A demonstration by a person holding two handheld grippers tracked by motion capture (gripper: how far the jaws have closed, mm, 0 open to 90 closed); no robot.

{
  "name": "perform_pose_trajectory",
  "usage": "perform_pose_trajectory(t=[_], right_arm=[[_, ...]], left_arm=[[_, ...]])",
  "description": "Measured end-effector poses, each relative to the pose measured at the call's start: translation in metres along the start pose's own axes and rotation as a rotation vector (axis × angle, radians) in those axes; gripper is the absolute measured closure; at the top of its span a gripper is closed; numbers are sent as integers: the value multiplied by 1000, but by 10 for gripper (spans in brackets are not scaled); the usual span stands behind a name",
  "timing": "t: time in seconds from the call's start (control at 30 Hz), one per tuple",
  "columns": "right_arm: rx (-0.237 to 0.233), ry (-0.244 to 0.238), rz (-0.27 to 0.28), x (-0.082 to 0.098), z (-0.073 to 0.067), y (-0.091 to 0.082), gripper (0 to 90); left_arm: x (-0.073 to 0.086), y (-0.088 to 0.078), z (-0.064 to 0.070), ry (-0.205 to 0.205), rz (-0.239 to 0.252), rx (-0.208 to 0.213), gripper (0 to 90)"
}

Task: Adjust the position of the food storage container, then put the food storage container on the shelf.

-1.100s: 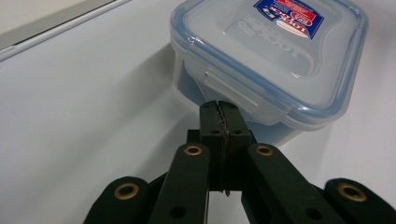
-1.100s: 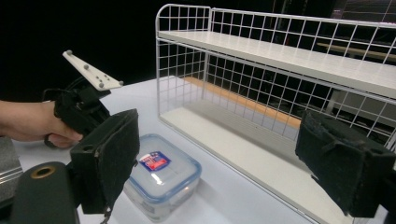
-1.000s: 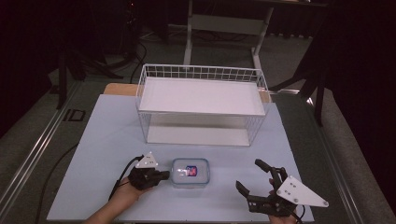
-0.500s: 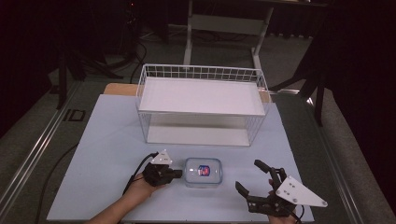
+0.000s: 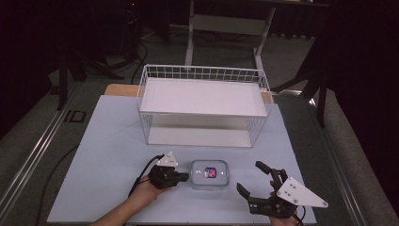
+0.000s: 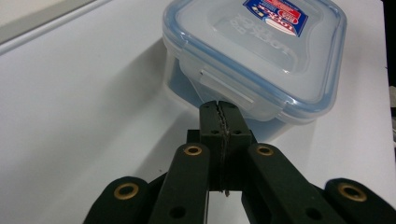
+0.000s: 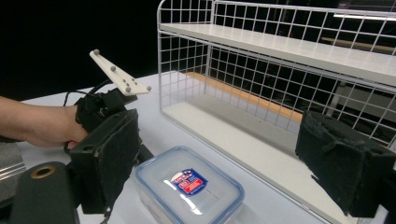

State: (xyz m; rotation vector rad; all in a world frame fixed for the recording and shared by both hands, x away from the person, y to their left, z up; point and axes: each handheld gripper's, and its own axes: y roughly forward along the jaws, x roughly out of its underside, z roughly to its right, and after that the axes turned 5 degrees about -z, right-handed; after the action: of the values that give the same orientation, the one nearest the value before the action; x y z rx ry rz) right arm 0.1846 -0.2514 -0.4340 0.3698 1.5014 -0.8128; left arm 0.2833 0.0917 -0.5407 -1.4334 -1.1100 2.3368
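Dark room, grey floor (image 5: 28, 136), perhaps a desk frame (image 5: 226, 28) behind.

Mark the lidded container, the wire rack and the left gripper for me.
lidded container (image 5: 210, 173), high view, on its lid label.
wire rack (image 5: 202, 73), high view, on the back rim.
left gripper (image 6: 219, 113), left gripper view, at the closed tips of its jaws.

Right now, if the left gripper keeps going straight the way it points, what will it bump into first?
The left gripper, jaws shut, would first meet the plastic food container at its side latch; it looks nearly touching already.
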Motion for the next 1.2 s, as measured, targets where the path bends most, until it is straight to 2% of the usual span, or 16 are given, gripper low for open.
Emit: perform_pose_trajectory(t=[0.2,0.3,0.37,0.43,0.53,0.63,0.73,0.77,0.8,0.83,0.87,0.93,1.0,1.1,1.17,1.2], right_arm=[[-2,-9,-11,0,-2,2,137],[-3,-12,-45,2,-3,4,139],[-23,3,-74,3,-3,7,148],[-56,41,-77,4,-1,8,158],[-56,42,-87,5,0,9,158],[-49,46,-142,7,0,14,122],[-44,26,-125,7,-1,16,138],[-59,41,-136,6,-1,18,140],[-77,104,-180,5,0,22,156],[-123,120,-206,3,3,26,183],[-125,116,-230,2,4,29,210],[-100,88,-237,2,3,32,210],[-51,24,-254,1,1,39,186],[-71,52,-280,0,6,46,184],[-42,53,-278,0,12,51,183],[-52,74,-283,0,16,55,174]], left_arm=[[3,-17,-4,-45,27,9,696],[4,-29,-1,-17,26,-14,546],[5,-37,3,-4,44,-8,407],[4,-41,7,-14,51,-29,190],[4,-46,10,-15,71,-19,19],[5,-55,17,-23,114,-45,19],[3,-61,20,-32,165,-58,19],[1,-63,21,-29,169,-48,19],[-2,-65,23,-29,169,-49,20],[-5,-66,24,-28,167,-58,19],[-8,-67,26,-31,171,-64,20],[-10,-68,26,-37,174,-69,20],[-17,-68,27,-60,179,-56,20],[-24,-66,29,-74,173,-47,20],[-29,-63,29,-90,165,-32,20],[-31,-61,27,-102,157,-20,20]])
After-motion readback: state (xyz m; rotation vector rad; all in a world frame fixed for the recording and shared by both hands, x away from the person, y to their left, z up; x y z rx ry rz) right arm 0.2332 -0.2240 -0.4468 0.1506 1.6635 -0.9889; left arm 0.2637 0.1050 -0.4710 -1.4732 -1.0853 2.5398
